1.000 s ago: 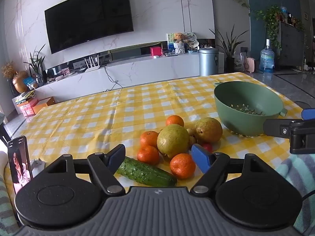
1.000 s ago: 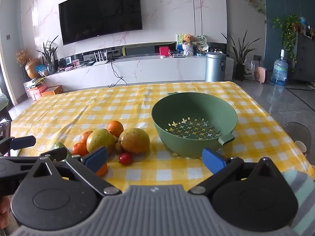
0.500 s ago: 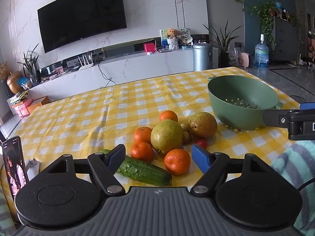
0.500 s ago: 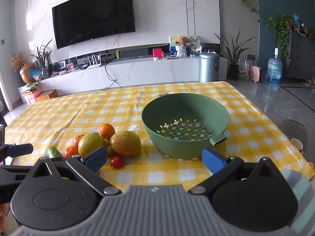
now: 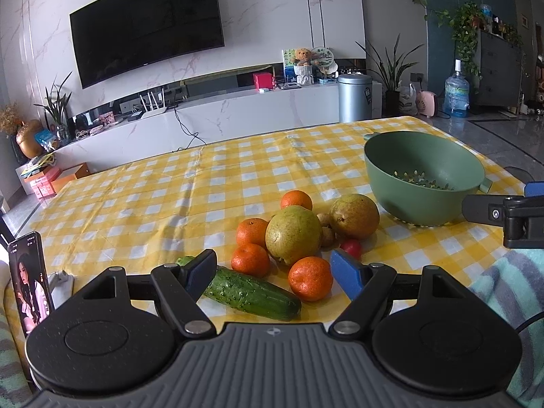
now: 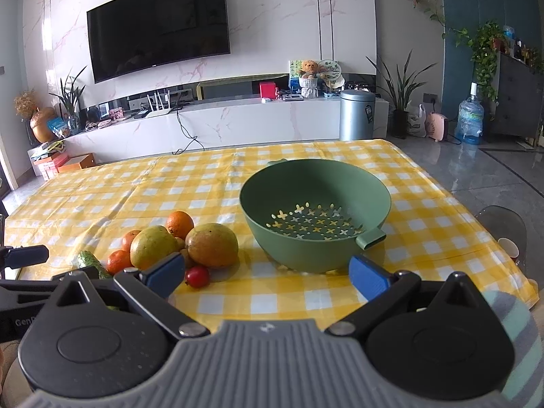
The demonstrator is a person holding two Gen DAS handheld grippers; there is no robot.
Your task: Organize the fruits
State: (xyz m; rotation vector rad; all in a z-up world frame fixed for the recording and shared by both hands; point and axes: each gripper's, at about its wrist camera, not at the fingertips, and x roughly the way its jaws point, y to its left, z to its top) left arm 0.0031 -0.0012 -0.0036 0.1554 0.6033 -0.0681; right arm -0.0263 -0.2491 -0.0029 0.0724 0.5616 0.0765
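Green colander (image 6: 314, 216) sits empty toward the tabletop's (image 5: 142, 204) right edge; the fruit pile (image 5: 299, 231) with a cucumber (image 5: 251, 292) lies beside it near the front edge. Left claw (image 5: 273, 273) and right claw (image 6: 267, 273) both gape, holding nothing; small brownish fruits, perhaps longans, hide between the pears.

Home living room: wall-mounted TV (image 5: 146, 23)

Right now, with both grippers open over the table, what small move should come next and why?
Probably ease the left gripper forward and down onto the nearest orange. Both it and the right gripper are open and empty, the green colander holds nothing, and that orange sits almost between the left gripper's blue pads.
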